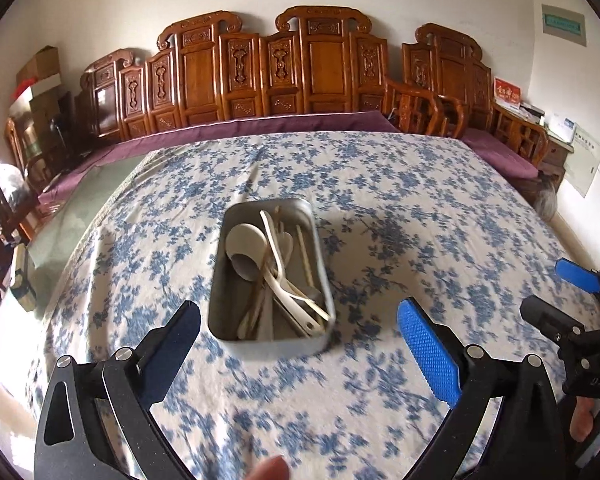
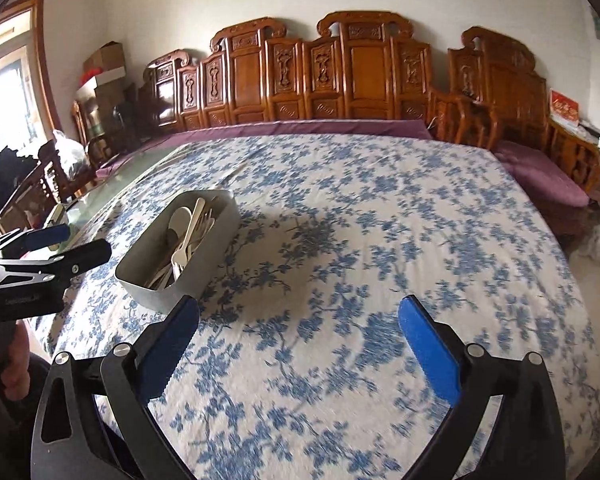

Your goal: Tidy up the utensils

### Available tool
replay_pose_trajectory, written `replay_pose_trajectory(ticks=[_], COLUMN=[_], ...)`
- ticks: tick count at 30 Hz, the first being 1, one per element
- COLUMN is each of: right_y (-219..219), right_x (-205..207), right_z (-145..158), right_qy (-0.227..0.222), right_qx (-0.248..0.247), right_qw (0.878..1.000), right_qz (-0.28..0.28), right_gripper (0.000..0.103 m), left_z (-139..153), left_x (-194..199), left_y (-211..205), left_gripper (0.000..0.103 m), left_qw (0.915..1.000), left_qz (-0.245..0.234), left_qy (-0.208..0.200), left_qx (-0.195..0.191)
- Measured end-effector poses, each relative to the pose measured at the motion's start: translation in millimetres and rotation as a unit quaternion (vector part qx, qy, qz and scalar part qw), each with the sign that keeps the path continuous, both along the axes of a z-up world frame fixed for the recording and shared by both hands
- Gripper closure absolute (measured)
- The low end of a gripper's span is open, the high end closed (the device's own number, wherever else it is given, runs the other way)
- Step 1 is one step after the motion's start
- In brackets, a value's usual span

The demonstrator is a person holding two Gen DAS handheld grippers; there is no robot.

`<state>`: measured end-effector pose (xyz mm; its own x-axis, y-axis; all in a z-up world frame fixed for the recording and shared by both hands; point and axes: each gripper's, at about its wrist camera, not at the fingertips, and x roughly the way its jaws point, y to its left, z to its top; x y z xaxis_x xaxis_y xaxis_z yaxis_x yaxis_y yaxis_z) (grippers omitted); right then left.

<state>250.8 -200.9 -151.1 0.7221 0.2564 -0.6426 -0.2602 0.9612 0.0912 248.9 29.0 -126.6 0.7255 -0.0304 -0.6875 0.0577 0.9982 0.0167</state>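
A grey rectangular tray (image 1: pixel 268 346) stands on the blue-flowered cloth (image 1: pixel 400 208). In it lie several cream utensils (image 1: pixel 278 276): spoons, a fork and chopsticks, piled loosely. My left gripper (image 1: pixel 300 308) hovers just short of the tray's near end, open, with nothing between its blue pads. My right gripper (image 2: pixel 299 304) is open over bare cloth to the right of the tray (image 2: pixel 156 296), and the utensils (image 2: pixel 184 240) show inside it. Each gripper also appears in the other's view: the right gripper (image 1: pixel 556 292) at the edge, the left gripper (image 2: pixel 76 244) beside the tray.
A carved wooden bench (image 1: pixel 312 72) with purple cushions (image 1: pixel 260 126) runs along the far side. A glass-topped surface (image 2: pixel 112 192) shows past the cloth's left edge, with dark chairs (image 2: pixel 40 184) and stacked boxes (image 1: pixel 40 72) beyond. A hand (image 2: pixel 16 364) holds the left gripper's handle.
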Motion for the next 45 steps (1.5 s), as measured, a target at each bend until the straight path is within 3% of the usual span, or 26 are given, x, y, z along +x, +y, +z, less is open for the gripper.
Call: replay_pose_trajectory(ticks=[6,12,18,31,45], right_y=[-20,-35,-39,-38,-36], right_x=[-28,-56,-74,-123,-131], right_z=[13,24,47,130,140], right_qy=[-0.010,-0.021,-0.045,-0.147,-0.161], right_qx=[0.003,0.002,0.003,0.005,0.003], right_qw=[1.000,0.999,0.998,0.987,0.985], right_qz=[-0.024,-0.045,-0.054,-0.058,-0.060], right_gripper=[0.003,0.003,0.003,0.003,0.003], left_z=[8,24,55,128,137], left_x=[-25,-51,-75,-125,-136], left_y=[-8,-16,-26,-27,-15], left_gripper=[0.008,0.008,0.008,0.008,0.008], left_qw=[0.9997,0.9998,0.9994,0.9931,0.9915], left_qz=[-0.005,-0.014,-0.017,-0.014,-0.002], left_qy=[0.009,-0.002,-0.030,-0.115,-0.129], left_qx=[-0.020,-0.015,-0.009,-0.016,-0.020])
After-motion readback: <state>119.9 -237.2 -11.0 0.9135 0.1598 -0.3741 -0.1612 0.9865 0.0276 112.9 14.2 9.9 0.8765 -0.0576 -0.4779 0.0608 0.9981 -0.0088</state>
